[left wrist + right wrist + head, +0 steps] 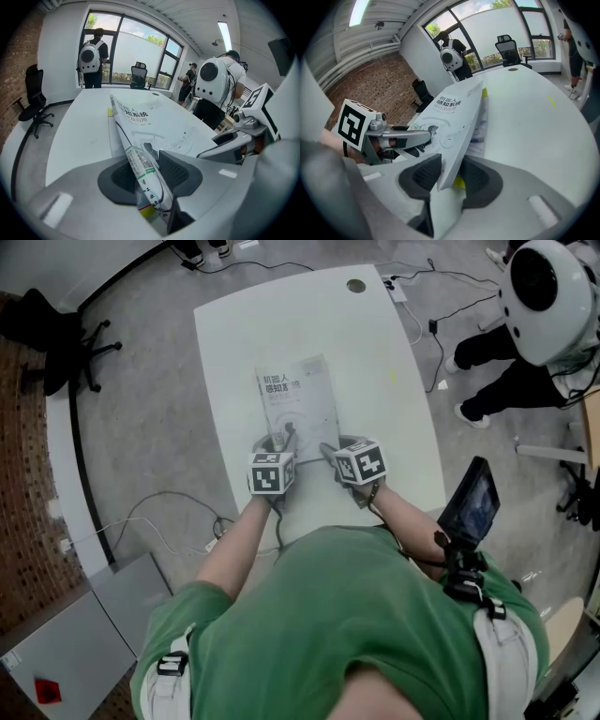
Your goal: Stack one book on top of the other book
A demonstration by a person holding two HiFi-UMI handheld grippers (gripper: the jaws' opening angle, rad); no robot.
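The left gripper (149,174) is clamped on the near spine corner of a white paperback (298,399) with a Chinese title. Both dark pads bear on the book, and the spine runs up between them. The right gripper (449,176) is closed on the paperback's other near corner, with the page edge pinched between its pads. The two grippers sit side by side, close together.

Just under the corner held by the right gripper, a yellow patch (459,182) shows. Beside that gripper's jaws, the edge of a lower book (480,131) peeks out from beneath the paperback, which reaches away from the jaws over it.

Both books are on a white table (375,352) that extends ahead of the grippers to a round cable hole (356,285). Out past the left gripper a black office chair (56,334) stands near a brick wall (28,521). Out past the right gripper stands a person with a round white backpack (548,296). Behind the grippers is the holder's green shirt (356,615).
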